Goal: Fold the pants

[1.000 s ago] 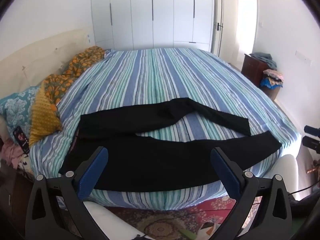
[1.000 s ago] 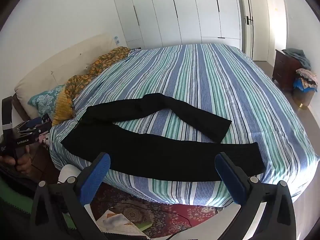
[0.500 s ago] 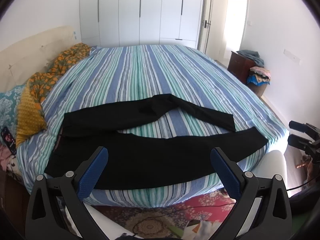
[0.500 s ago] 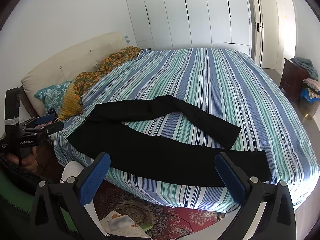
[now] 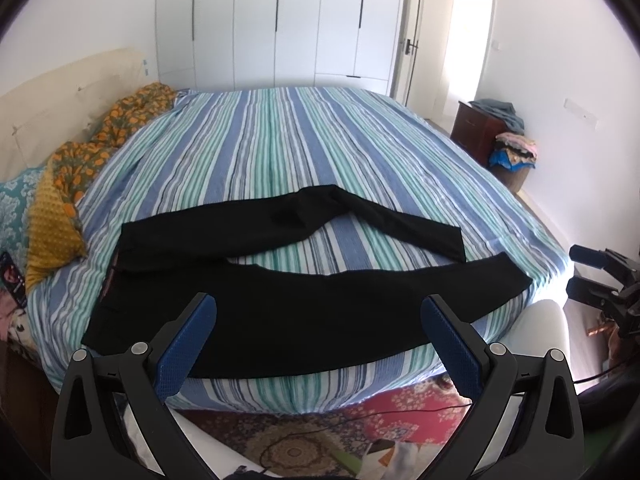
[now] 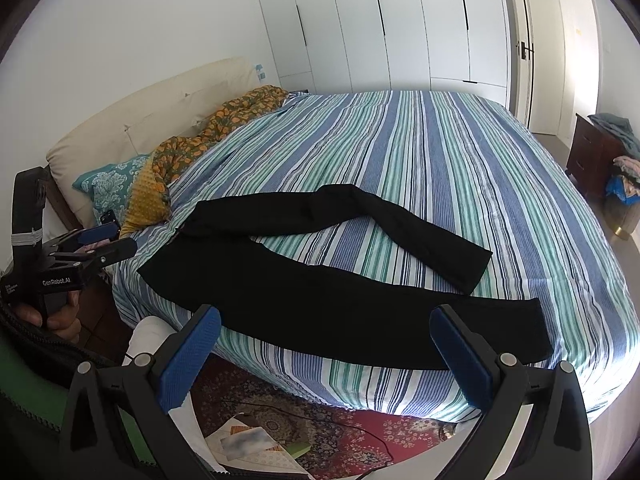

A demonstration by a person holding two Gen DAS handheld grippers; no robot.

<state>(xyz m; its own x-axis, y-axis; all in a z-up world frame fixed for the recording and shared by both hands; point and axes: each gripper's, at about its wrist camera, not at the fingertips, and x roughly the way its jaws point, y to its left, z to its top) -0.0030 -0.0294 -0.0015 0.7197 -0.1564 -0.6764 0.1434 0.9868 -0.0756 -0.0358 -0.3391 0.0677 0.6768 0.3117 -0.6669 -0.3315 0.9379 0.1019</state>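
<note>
From the left wrist view I see the pants [image 5: 304, 312] spread flat on the striped bed [image 5: 288, 140], waist toward the pillows on the left, near leg running along the bed's front edge, far leg bent and angling away across the stripes. I judge them light, limp and a little slippery on the sheet: they will sag and drag if lifted at one point, so I would pinch the waistband corner and the cuff, not mid-leg. My left hand-held gripper [image 5: 318, 340] has its blue pads spread wide, empty, hanging off the front of the bed and touching nothing. The right hand-held gripper [image 5: 600, 280] shows at the right edge, beyond the near cuff. From the right wrist view the pants [image 6: 340, 308] lie the same way, near cuff just ahead. My right hand-held gripper [image 6: 324, 350] is likewise fully apart and holds nothing, clear of the cloth. The left hand-held gripper [image 6: 100, 244] sits at the left, beside the waist.
</note>
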